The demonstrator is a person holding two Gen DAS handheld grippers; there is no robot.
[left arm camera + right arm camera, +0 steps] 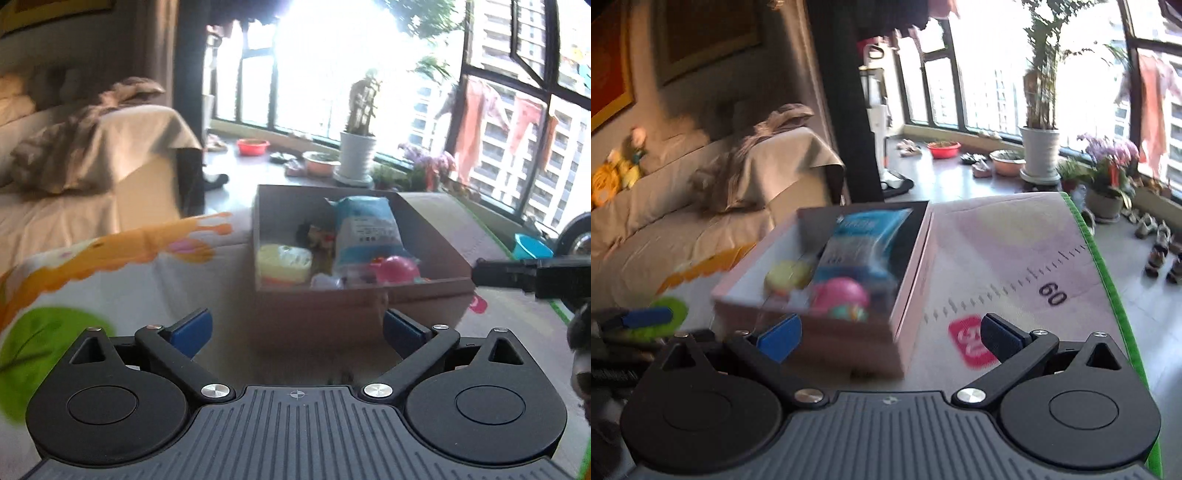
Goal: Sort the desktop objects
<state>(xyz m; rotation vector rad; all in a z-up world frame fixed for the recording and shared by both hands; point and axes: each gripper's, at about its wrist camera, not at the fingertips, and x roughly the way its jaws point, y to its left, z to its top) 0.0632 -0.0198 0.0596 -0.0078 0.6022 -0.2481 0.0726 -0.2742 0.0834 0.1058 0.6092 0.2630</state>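
Both tongs, left gripper (297,332) and right gripper (888,338), gape wide and empty before the pink box (354,306), already packed with a blue packet (365,230) and pink ball (400,267), so a careless swing risks knocking its near wall.

The right hand-held gripper (888,338) hovers with jaws apart before a pink box (827,295) holding a blue packet (864,240) and, apparently, a pink ball (840,295).
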